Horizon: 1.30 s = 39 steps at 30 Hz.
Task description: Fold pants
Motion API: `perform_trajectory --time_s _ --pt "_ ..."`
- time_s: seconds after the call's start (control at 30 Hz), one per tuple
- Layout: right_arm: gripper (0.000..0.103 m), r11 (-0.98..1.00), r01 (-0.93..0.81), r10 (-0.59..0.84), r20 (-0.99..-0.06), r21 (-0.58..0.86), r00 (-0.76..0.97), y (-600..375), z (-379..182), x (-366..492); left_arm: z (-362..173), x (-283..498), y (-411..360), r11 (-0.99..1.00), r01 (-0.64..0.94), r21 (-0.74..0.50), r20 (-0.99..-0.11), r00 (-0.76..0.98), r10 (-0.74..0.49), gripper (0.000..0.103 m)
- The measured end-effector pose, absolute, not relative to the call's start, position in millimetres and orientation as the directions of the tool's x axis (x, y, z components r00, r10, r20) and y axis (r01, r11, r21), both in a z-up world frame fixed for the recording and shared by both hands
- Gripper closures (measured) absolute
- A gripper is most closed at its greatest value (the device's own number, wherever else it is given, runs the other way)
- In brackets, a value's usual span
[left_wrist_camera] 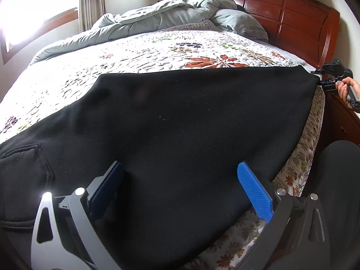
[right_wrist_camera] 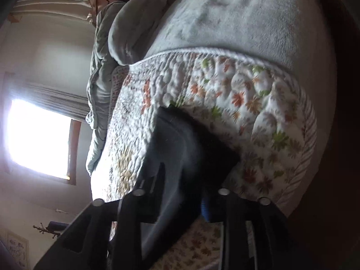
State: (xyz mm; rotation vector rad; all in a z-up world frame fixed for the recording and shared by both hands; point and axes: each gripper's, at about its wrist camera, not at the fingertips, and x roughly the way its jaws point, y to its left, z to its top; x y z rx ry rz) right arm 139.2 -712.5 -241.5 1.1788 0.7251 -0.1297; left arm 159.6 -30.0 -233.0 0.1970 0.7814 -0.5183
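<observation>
Blue pads (left_wrist_camera: pixel 254 193) of the left gripper (left_wrist_camera: pixel 180 189) stand wide apart, open and holding nothing, with the black pants (left_wrist_camera: pixel 180 117) lying flat right under and between them at the bottom of the left view. From there the cloth runs as one broad band across the quilt (left_wrist_camera: pixel 135 51). Its long axis goes from the pocket (left_wrist_camera: pixel 22 159) at lower left up to a taut corner at upper right. The right gripper (left_wrist_camera: pixel 326 78) sits at that corner, with a hand (left_wrist_camera: pixel 345 87) behind it. In the right view a corner of the pants (right_wrist_camera: pixel 191 148) lies between the fingers of the right gripper (right_wrist_camera: pixel 175 202), but the blur hides whether they pinch it, so I cannot tell its state. The left gripper is nearer the waist end and the right is at the far end. A fold that brings one end to the other would likely travel along that diagonal. The pants' upper edge is straight across mid-frame; the lower right edge hangs over the bed's side. Beyond the upper edge the quilt is bare and gives room. A grey duvet (left_wrist_camera: pixel 168 15) is heaped at the top of the frame against the headboard (left_wrist_camera: pixel 292 18), well apart from the pants.
</observation>
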Motion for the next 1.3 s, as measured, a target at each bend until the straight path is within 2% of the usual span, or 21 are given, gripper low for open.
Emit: perform_trajectory --time_s 0.1,0.2,0.27,0.3,0.37,0.43,0.5,0.57,0.63,0.67,0.73,0.8,1.0,1.1,1.2,1.27,1.3 --pt "0.068 0.402 0.433 0.322 -0.568 0.807 0.758 -692.9 -241.4 138.2 -220.0 162.1 -28.9 0.857 0.513 -0.05 -0.723 0.573 -0.385 0.003" --pt "0.07 0.424 0.413 0.352 -0.567 0.806 0.745 -672.8 -242.1 140.1 -205.2 160.1 -25.9 0.854 0.51 -0.102 -0.693 0.579 -0.428 0.003" --pt "0.081 0.441 0.417 0.345 -0.579 0.795 0.739 -667.2 -241.5 140.9 -205.2 162.4 -24.0 0.858 0.492 -0.149 -0.703 0.557 -0.442 0.003" --pt "0.092 0.453 0.431 0.33 -0.596 0.78 0.732 -666.3 -242.9 139.8 -207.3 163.5 -23.2 0.861 0.479 -0.171 -0.711 0.545 -0.445 0.003" --pt "0.096 0.466 0.456 0.306 -0.622 0.758 0.721 -667.8 -245.6 138.1 -214.8 165.8 -22.7 0.873 0.45 -0.19 -0.74 0.519 -0.428 0.003" --pt "0.099 0.469 0.471 0.298 -0.635 0.747 0.713 -668.6 -248.5 140.0 -221.1 166.3 -24.7 0.888 0.433 -0.153 -0.764 0.519 -0.384 0.003" --pt "0.098 0.491 0.474 0.29 -0.651 0.731 0.702 -666.2 -247.8 142.0 -225.5 165.1 -28.7 0.89 0.443 -0.108 -0.771 0.528 -0.356 0.003" --pt "0.093 0.471 0.471 0.298 -0.638 0.746 0.71 -666.9 -244.5 140.9 -227.4 162.2 -32.9 0.887 0.457 -0.065 -0.771 0.542 -0.335 0.003" --pt "0.086 0.462 0.49 0.266 -0.643 0.739 0.718 -667.3 -234.6 131.8 -224.1 160.1 -30.8 0.886 0.459 -0.069 -0.763 0.548 -0.344 0.003" --pt "0.085 0.472 0.507 0.237 -0.657 0.722 0.716 -665.7 -227.7 126.5 -220.2 158.6 -28.5 0.882 0.463 -0.082 -0.754 0.551 -0.359 0.003" --pt "0.085 0.499 0.493 0.203 -0.649 0.713 0.733 -656.4 -211.0 113.5 -208.4 151.9 -25.7 0.88 0.471 -0.067 -0.719 0.588 -0.37 0.003" --pt "0.085 0.539 0.411 0.24 -0.602 0.735 0.761 -636.8 -196.6 109.3 -201.4 146.2 -24.5 0.875 0.482 -0.034 -0.699 0.614 -0.366 0.003" --pt "0.084 0.628 0.27 0.383 -0.592 0.73 0.709 -569.7 -208.5 143.4 -210.8 155.4 -14.8 0.894 0.444 -0.056 -0.734 0.589 -0.338 0.003" --pt "0.085 0.621 0.284 0.398 -0.606 0.73 0.689 -560.7 -228.0 157.0 -220.9 160.5 -7.7 0.905 0.421 -0.06 -0.755 0.574 -0.317 0.003" --pt "0.102 0.6 0.305 0.402 -0.608 0.74 0.685 -573.3 -244.1 156.8 -228.5 159.6 -2.6 0.903 0.425 -0.057 -0.756 0.572 -0.317 0.003" --pt "0.1 0.576 0.312 0.388 -0.589 0.755 0.709 -589.7 -242.2 148.9 -229.7 156.8 -3.3 0.903 0.428 -0.038 -0.751 0.584 -0.308 0.003" --pt "0.095 0.56 0.326 0.36 -0.578 0.761 0.732 -604.9 -239.8 141.7 -230.1 156.6 -2.3 0.903 0.428 -0.039 -0.749 0.585 -0.31 0.003"
